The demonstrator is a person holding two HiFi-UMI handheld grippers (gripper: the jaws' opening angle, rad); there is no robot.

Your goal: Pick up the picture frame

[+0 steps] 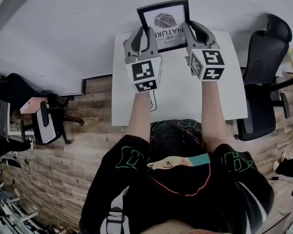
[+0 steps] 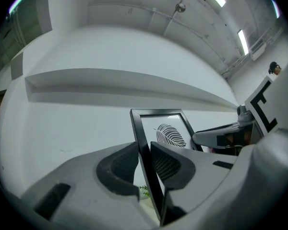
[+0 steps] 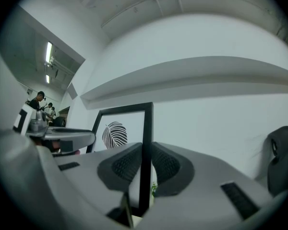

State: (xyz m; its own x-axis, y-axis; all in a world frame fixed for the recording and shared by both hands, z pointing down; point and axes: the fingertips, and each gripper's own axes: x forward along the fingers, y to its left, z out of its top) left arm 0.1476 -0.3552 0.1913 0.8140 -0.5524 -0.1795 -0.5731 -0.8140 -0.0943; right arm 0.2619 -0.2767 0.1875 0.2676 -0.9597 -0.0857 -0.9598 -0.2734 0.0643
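Observation:
A black picture frame [image 1: 164, 19] with a leaf print is held up in the air above the far edge of the white table [image 1: 178, 94]. My left gripper [image 1: 141, 39] is shut on the frame's left side bar [image 2: 145, 152]. On the opposite side bar [image 3: 145, 147] my right gripper [image 1: 196, 32] is shut as well. Each gripper view shows the black bar pinched between its two ribbed pads, with the leaf print [image 2: 170, 135] beyond. The frame stands nearly upright, facing me.
A white wall with a ledge [image 2: 120, 83] rises behind the table. A black office chair [image 1: 263, 77] stands to the right of the table, and another chair [image 1: 41, 121] stands at the left on the wooden floor. People [image 3: 38, 102] are far off in the right gripper view.

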